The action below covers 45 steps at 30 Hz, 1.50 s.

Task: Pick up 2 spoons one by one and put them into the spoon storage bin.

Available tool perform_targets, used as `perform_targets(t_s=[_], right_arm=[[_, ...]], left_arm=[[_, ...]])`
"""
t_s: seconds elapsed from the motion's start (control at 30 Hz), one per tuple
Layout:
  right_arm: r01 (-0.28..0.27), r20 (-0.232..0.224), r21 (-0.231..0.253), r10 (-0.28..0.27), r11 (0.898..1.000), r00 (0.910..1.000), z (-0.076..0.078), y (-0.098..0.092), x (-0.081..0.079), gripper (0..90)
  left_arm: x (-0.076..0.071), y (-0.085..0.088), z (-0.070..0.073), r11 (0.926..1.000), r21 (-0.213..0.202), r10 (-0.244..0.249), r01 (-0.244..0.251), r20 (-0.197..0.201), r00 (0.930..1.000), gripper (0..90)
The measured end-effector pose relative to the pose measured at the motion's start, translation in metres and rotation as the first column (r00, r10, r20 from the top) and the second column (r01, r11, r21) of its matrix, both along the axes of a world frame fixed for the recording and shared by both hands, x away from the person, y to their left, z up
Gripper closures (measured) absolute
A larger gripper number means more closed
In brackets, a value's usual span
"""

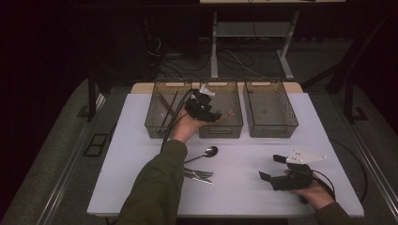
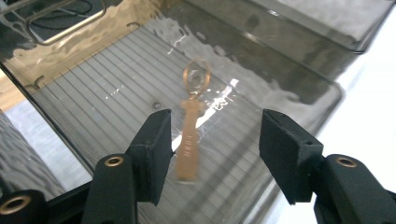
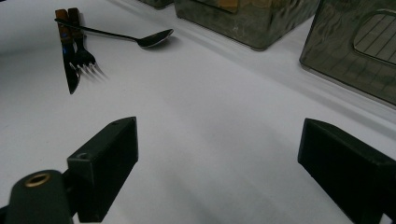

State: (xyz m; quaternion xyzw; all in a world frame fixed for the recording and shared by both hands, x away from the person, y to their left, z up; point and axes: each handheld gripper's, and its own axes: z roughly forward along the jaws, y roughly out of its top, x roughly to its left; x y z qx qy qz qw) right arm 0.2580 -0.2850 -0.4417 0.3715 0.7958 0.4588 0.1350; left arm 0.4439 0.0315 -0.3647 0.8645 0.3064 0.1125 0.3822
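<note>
My left gripper (image 1: 213, 116) hangs over the middle mesh bin (image 1: 220, 133) at the back of the table. In the left gripper view its jaws (image 2: 215, 128) stand open. A copper-coloured utensil (image 2: 190, 140) with a ring-shaped head shows blurred below and between them, inside the bin, touching neither pad. My right gripper (image 1: 272, 167) rests low over the white table (image 1: 244, 187) at the front right. It is open with nothing between its pads (image 3: 219, 144).
A dark spoon (image 1: 206, 153), a fork and a knife (image 1: 199, 176) lie on the table in front of the bins. The left bin (image 1: 155, 126) holds dark utensils. The right bin (image 1: 272, 131) stands beside the middle one.
</note>
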Motion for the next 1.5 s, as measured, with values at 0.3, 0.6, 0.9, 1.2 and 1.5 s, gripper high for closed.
perform_targets(t_s=[0.3,0.6,0.9,1.2,1.5], right_arm=[[0.001,0.001,-0.003,-0.001,1.000,1.0000,0.000,0.000,0.000,11.9],[0.004,0.000,-0.009,-0.004,1.000,1.0000,-0.001,0.000,0.001,11.9],[0.007,-0.003,-0.011,-0.007,1.000,1.0000,-0.001,0.001,0.001,11.8],[0.010,-0.001,-0.011,-0.010,1.000,0.9999,-0.001,0.000,0.001,11.9],[0.007,0.000,-0.015,-0.007,1.000,1.0000,-0.002,0.000,0.001,11.8]], left_arm=[[-0.030,0.015,0.014,0.9989,-0.026,-0.038,0.040,0.043,0.9983,36.0],[-0.062,0.032,0.003,0.9955,-0.065,-0.065,0.068,0.044,0.9969,35.0],[-0.078,0.040,-0.024,0.9951,-0.068,-0.071,0.071,0.013,0.9974,36.9],[-0.081,0.039,-0.041,0.9957,-0.060,-0.070,0.070,-0.001,0.9975,46.4],[-0.078,0.028,-0.053,0.9950,0.003,-0.100,0.100,-0.024,0.9948,51.5]])
